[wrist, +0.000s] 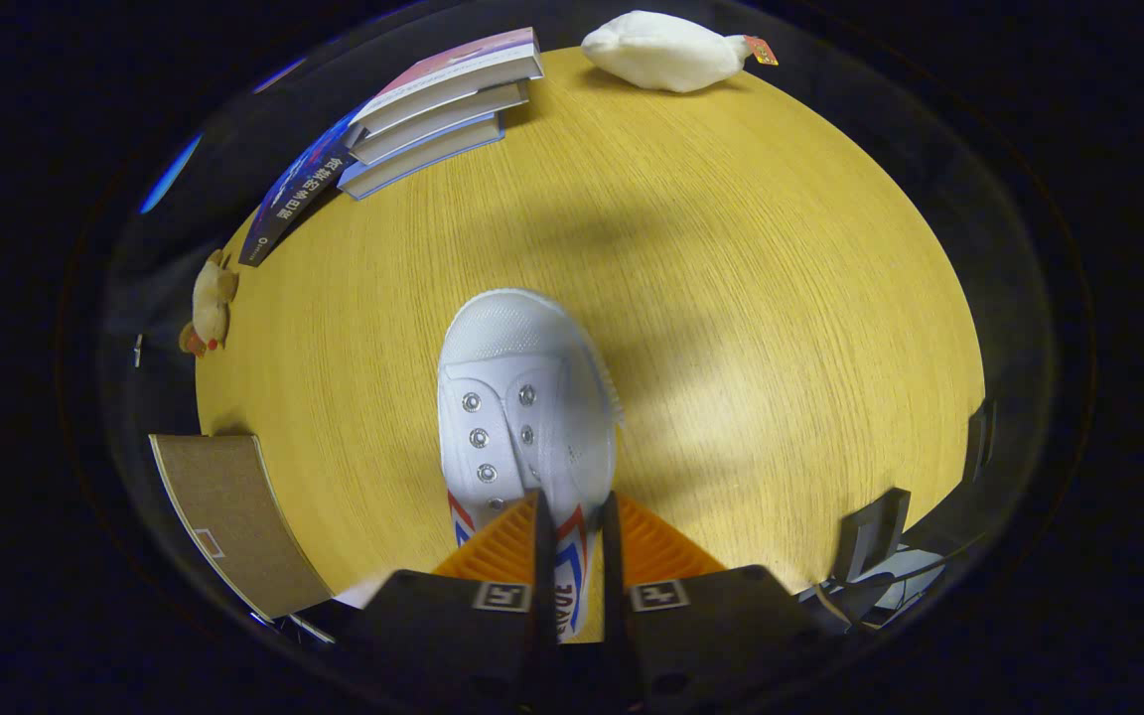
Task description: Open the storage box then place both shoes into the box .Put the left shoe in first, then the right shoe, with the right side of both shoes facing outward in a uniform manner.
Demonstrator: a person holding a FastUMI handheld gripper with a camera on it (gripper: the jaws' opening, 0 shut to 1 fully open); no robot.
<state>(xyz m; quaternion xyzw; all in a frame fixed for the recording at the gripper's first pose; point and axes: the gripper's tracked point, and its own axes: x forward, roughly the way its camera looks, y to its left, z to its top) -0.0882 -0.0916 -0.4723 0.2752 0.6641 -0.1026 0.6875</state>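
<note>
A white canvas shoe [517,397] with metal eyelets and red and blue stripes hangs over the wooden table [731,298], toe pointing away from me. My gripper [575,506] is shut on the shoe, both fingers pressed on its side wall near the opening. The heel end is hidden behind the fingers. A brown cardboard box lid or panel [234,516] lies at the table's near left edge.
A stack of books [433,109] lies at the far left of the table. A white plush toy [666,50] rests at the far edge. A small tan plush animal [210,308] sits at the left edge. Dark fixtures [870,536] stand near right.
</note>
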